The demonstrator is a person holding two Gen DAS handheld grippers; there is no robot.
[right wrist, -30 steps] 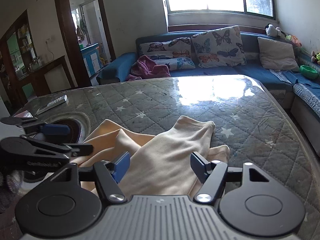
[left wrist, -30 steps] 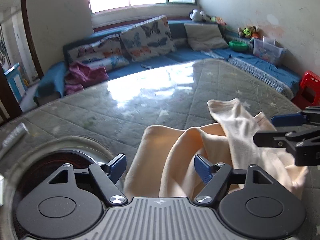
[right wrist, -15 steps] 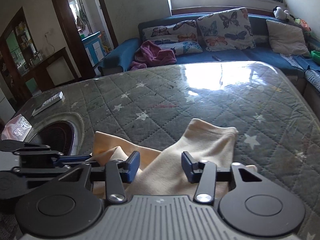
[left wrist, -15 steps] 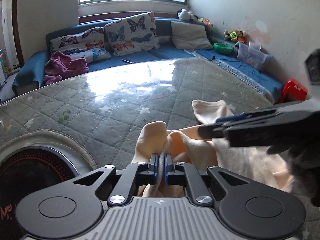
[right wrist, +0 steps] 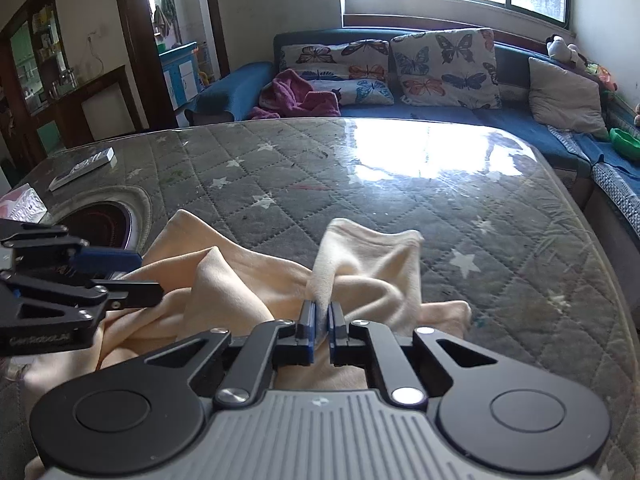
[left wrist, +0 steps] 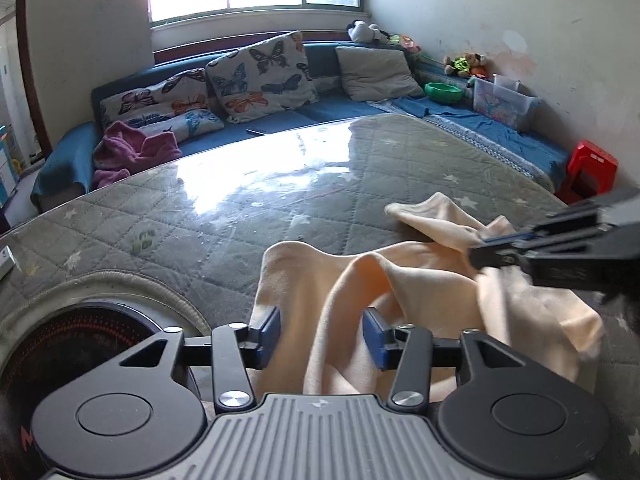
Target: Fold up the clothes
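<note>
since half a second ago the cream garment [right wrist: 360, 276], rumpled on the quilted table [right wrist: 400, 184], has changed hands: the left gripper [left wrist: 320, 330] has parted from its fold and holds nothing, while the right gripper [right wrist: 321, 322] has clamped a ridge. that thin, bunched pinch could slip or drag extra layers if lifted.

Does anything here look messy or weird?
Yes. The cream garment lies crumpled in a heap on the table, not flat. The right hand-held gripper pinches one fold; the left hand-held gripper is open around another. A pink cloth is bunched on the sofa.
</note>
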